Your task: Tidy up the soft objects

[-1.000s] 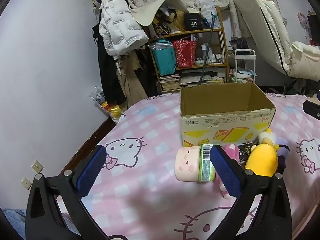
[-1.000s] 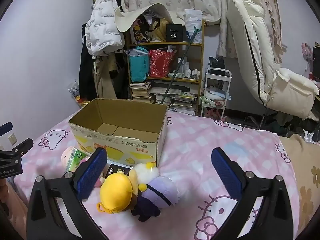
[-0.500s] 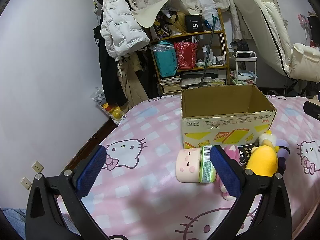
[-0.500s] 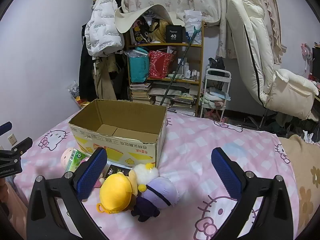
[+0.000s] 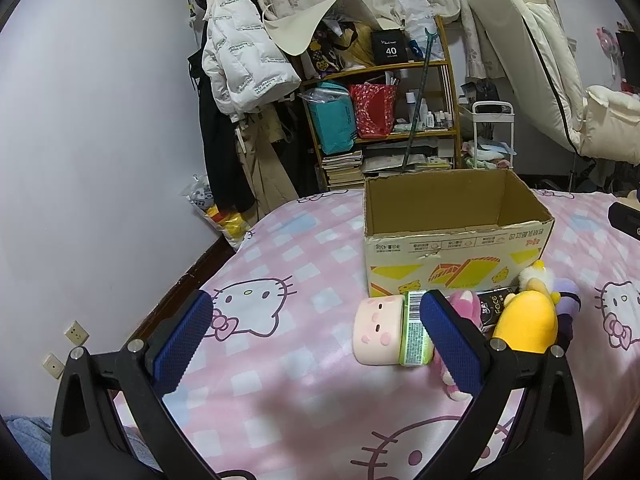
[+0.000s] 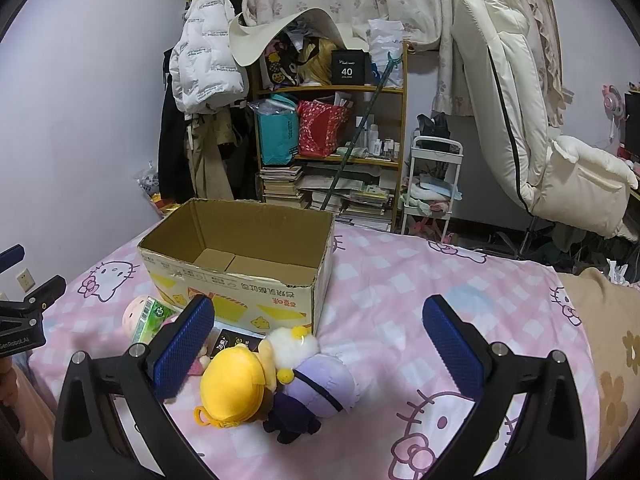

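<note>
Gaping left gripper (image 5: 316,336): jaws wide, holding nothing, over bare bedsheet (image 5: 280,264).
Toys: pink plush (image 5: 378,334) and yellow doll (image 6: 236,390) just before the cardboard box (image 6: 240,276).
Right gripper (image 6: 318,346): jaws wide; open sheet rightward.

Pink checked bedsheet (image 6: 400,280) — yellow-hooded plush (image 6: 236,392), yellow-printed cardboard box (image 6: 240,256).

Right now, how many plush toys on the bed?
3: pink plush left, pink one behind the left tool, yellow-and-purple doll right, all before the cardboard box. More may hide.
</note>
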The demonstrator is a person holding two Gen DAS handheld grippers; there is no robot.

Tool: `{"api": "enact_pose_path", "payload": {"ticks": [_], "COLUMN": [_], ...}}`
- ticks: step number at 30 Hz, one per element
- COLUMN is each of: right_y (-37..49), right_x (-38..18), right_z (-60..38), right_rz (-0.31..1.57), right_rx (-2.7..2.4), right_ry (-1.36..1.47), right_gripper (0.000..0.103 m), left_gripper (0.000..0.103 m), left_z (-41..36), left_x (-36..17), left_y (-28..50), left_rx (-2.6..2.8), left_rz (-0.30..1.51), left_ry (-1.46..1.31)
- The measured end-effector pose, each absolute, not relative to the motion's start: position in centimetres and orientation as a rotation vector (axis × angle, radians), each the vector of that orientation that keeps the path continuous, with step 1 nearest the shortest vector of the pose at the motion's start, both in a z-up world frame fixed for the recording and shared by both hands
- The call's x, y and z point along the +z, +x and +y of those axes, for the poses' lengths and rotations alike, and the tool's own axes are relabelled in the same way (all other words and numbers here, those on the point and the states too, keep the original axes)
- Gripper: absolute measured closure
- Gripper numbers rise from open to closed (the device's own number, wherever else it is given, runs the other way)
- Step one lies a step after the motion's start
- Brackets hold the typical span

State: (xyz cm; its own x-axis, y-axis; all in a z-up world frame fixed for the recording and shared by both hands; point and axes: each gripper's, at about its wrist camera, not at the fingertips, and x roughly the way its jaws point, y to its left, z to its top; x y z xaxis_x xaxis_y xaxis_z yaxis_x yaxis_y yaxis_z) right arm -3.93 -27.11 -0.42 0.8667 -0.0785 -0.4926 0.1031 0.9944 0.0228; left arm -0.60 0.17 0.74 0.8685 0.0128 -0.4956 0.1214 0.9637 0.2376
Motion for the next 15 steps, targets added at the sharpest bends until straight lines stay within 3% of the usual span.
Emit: {"api": "enact_pose_path", "payload": {"ticks": [15], "right_y": [-3.85], "right_x": [-0.52], "right_z": [-27.06], "right_rz": [0.516], "right_rx": [-0.102], "right_ry": [0.057], "right_gripper": [0.0], "left_gripper": [0.001], "left_z": [0.09], "left_x": [0.55], "left_y": [-0.39], "left_rx": [-0.063], "left_rz": [0.525], "left_ry": [0.275]}}
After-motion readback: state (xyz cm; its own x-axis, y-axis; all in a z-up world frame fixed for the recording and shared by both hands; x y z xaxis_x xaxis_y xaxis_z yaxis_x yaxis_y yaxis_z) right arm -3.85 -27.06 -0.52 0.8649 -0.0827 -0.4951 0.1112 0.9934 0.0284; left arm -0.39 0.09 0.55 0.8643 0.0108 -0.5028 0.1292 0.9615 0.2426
